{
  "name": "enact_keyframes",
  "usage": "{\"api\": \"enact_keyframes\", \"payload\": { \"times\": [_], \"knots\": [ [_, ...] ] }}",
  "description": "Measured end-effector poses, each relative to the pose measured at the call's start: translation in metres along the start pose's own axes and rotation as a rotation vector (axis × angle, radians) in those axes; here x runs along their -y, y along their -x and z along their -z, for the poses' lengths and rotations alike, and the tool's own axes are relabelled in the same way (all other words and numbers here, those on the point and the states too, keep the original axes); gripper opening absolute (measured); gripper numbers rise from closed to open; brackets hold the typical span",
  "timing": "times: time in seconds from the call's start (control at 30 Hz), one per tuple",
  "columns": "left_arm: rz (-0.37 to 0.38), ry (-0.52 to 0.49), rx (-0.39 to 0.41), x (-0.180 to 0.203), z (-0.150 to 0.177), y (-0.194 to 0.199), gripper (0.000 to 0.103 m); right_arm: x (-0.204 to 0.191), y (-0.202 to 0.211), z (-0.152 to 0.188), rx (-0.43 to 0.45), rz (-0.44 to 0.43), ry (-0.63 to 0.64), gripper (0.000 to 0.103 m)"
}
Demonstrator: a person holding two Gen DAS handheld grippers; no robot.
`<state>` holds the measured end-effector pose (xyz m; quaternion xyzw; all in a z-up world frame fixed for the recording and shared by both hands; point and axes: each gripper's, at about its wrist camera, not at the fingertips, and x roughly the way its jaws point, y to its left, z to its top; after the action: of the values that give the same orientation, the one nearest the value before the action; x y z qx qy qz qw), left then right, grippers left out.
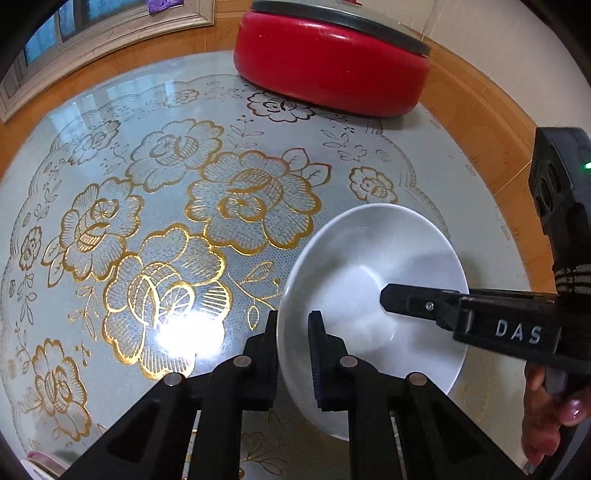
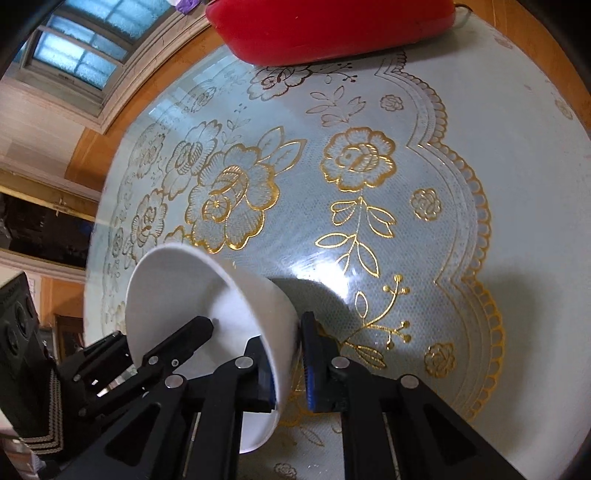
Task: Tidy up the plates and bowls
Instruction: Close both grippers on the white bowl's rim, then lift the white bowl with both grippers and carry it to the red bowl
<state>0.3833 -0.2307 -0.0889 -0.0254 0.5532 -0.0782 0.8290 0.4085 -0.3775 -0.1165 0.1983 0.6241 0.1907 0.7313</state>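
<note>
A white bowl (image 1: 369, 295) is held between both grippers above the round table (image 1: 166, 206). My left gripper (image 1: 293, 354) straddles the bowl's left rim, one finger outside and one inside, shut on it. In the right wrist view the bowl (image 2: 207, 295) is tilted, and my right gripper (image 2: 286, 362) is shut on its right rim, one finger inside and one outside. The right gripper's finger (image 1: 413, 301) reaches into the bowl in the left wrist view. The left gripper (image 2: 177, 343) shows at the bowl's far side in the right wrist view.
A red round appliance with a grey lid (image 1: 332, 62) stands at the table's far edge; it also shows in the right wrist view (image 2: 332, 29). The table has a white cloth with gold flowers under glass (image 2: 369, 206). A window (image 2: 85, 44) is behind.
</note>
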Motion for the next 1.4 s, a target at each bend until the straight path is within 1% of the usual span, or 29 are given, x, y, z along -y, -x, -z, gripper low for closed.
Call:
{"api": "enact_keyframes", "payload": {
  "times": [0.37, 0.67, 0.8, 0.97, 1.17, 1.3, 1.4],
  "knots": [
    [0.029, 0.002, 0.044, 0.007, 0.015, 0.029, 0.014, -0.006, 0.025, 0.011, 0.027, -0.010, 0.007, 0.011],
    [0.035, -0.002, 0.120, 0.017, 0.031, 0.072, 0.014, -0.021, 0.062, 0.030, 0.067, -0.027, 0.038, 0.011],
    [0.051, -0.009, 0.152, 0.021, 0.043, 0.093, 0.014, -0.030, 0.079, 0.045, 0.087, -0.024, 0.065, 0.011],
    [0.056, -0.031, 0.191, 0.029, 0.067, 0.115, 0.014, -0.037, 0.101, 0.070, 0.112, -0.025, 0.083, 0.012],
    [0.083, -0.027, 0.201, 0.036, 0.094, 0.136, 0.014, -0.042, 0.116, 0.103, 0.124, -0.037, 0.087, 0.013],
    [0.097, -0.014, 0.203, 0.039, 0.119, 0.149, 0.014, -0.046, 0.124, 0.127, 0.117, -0.039, 0.095, 0.014],
    [0.105, -0.016, 0.183, 0.040, 0.136, 0.149, 0.014, -0.048, 0.125, 0.144, 0.098, -0.032, 0.099, 0.014]
  ]
}}
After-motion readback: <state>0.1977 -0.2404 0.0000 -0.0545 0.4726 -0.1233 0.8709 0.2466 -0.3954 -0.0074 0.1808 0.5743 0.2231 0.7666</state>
